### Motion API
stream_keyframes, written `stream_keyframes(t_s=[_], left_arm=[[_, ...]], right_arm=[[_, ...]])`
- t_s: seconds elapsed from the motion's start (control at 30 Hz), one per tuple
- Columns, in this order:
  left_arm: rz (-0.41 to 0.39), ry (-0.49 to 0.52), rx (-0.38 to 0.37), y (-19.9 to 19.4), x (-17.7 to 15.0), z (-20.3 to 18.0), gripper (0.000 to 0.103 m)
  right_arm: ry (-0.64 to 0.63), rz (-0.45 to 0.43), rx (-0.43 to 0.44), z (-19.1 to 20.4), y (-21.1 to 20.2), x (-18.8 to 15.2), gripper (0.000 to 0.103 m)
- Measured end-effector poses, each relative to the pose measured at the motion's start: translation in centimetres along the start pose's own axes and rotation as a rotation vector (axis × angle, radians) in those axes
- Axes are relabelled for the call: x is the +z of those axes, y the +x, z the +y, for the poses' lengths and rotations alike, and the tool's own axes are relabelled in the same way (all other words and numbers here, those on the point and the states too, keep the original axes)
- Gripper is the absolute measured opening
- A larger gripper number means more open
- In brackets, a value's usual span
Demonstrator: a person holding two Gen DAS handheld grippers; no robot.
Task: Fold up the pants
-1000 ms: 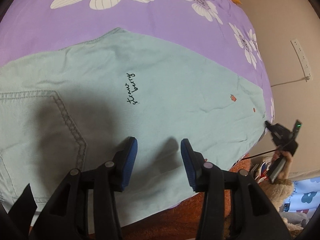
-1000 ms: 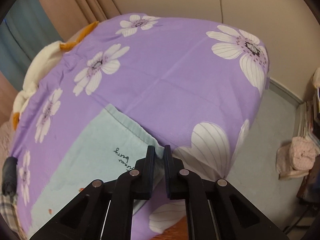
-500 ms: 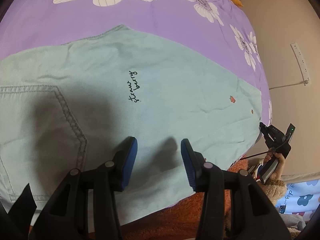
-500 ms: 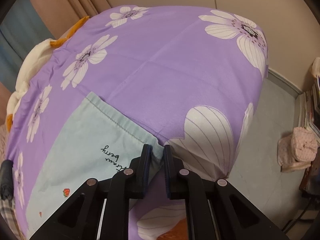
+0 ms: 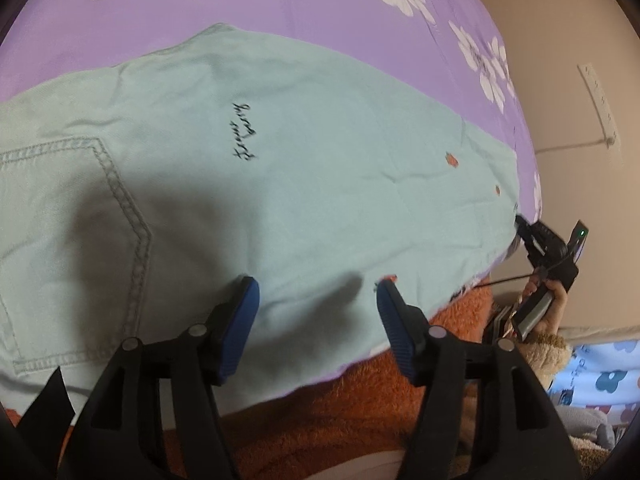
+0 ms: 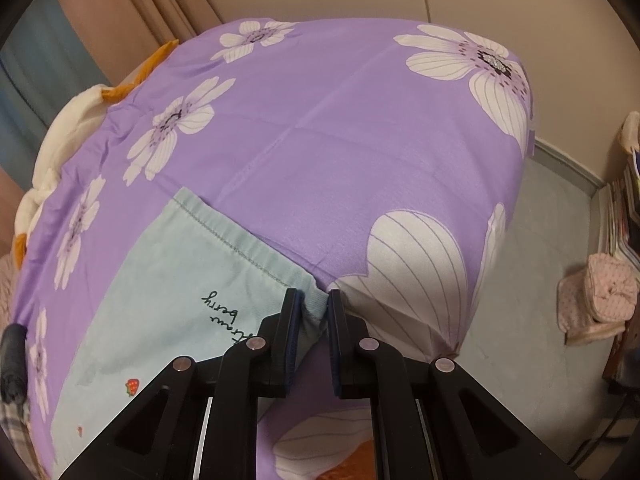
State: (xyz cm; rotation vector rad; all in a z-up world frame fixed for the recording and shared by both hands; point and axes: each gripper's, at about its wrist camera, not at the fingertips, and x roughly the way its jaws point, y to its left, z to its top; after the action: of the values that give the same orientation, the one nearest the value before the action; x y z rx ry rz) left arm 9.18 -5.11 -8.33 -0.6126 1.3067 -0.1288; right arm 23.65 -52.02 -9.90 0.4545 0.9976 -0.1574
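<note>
Pale mint pants with a back pocket and black script lie flat on the purple flowered bedsheet. My left gripper hovers over their near edge. Its blue pads are spreading apart and hold nothing. In the right wrist view the hemmed corner of the pants lies between the fingers of my right gripper. Those jaws are parting, with a gap beside the cloth. The left wrist view also shows the right gripper at the far right end of the pants, held by a hand.
An orange fleece blanket lies along the bed's near edge. Off the bed's right side there is grey floor with a pink cloth bundle. A white and orange plush sits at the far left. On the wall hangs a power strip.
The left jaws have spread much wider over the pants. The right jaws, pinched on the pants corner before, have parted a little. Neither hand has shifted much.
</note>
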Motion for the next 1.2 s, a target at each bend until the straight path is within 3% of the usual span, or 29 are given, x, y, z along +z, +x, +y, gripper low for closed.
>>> stream_keyframes(t_s=[0.07, 0.17, 0.23, 0.47, 0.57, 0.73, 0.83, 0.9, 1.1, 1.13, 1.2], left_arm=[[-0.025, 0.000, -0.027, -0.8, 0.2, -0.4, 0.065], [-0.117, 0.040, -0.039, -2.3, 0.5, -1.4, 0.088], [-0.154, 0.076, -0.005, -2.6, 0.7, -1.9, 0.091], [-0.121, 0.050, 0.037, -0.2, 1.2, -1.2, 0.091], [-0.090, 0.023, 0.051, 0.7, 1.2, -0.4, 0.091], [-0.099, -0.005, 0.005, 0.5, 1.2, 0.4, 0.091], [-0.101, -0.006, 0.005, 0.5, 1.1, 0.4, 0.091], [-0.104, 0.001, 0.011, 0.5, 0.9, 0.1, 0.092], [-0.096, 0.018, 0.031, 0.9, 1.2, -0.4, 0.093], [-0.096, 0.013, 0.032, 1.0, 1.3, -0.5, 0.093], [-0.098, -0.002, 0.029, 0.9, 1.4, -0.4, 0.091]], right_arm=[[0.010, 0.002, 0.005, -0.3, -0.5, -0.2, 0.026], [0.043, 0.032, 0.041, -1.0, -1.5, -1.0, 0.057], [0.024, 0.050, 0.061, -0.9, -2.3, -1.8, 0.063], [0.030, 0.115, 0.329, 0.4, -2.9, -4.8, 0.063], [0.032, 0.109, 0.315, 1.0, -1.6, -4.5, 0.063], [0.123, 0.053, 0.378, -0.2, -0.1, -2.6, 0.062], [0.172, 0.031, 0.415, -1.0, 0.8, -1.5, 0.057], [0.197, 0.023, 0.428, -1.3, 1.2, -1.2, 0.048], [0.250, 0.025, 0.544, -1.6, 2.7, 0.2, 0.045], [0.252, 0.026, 0.552, -1.4, 3.0, 0.3, 0.041], [0.270, 0.040, 0.545, -1.1, 3.7, 0.6, 0.022]])
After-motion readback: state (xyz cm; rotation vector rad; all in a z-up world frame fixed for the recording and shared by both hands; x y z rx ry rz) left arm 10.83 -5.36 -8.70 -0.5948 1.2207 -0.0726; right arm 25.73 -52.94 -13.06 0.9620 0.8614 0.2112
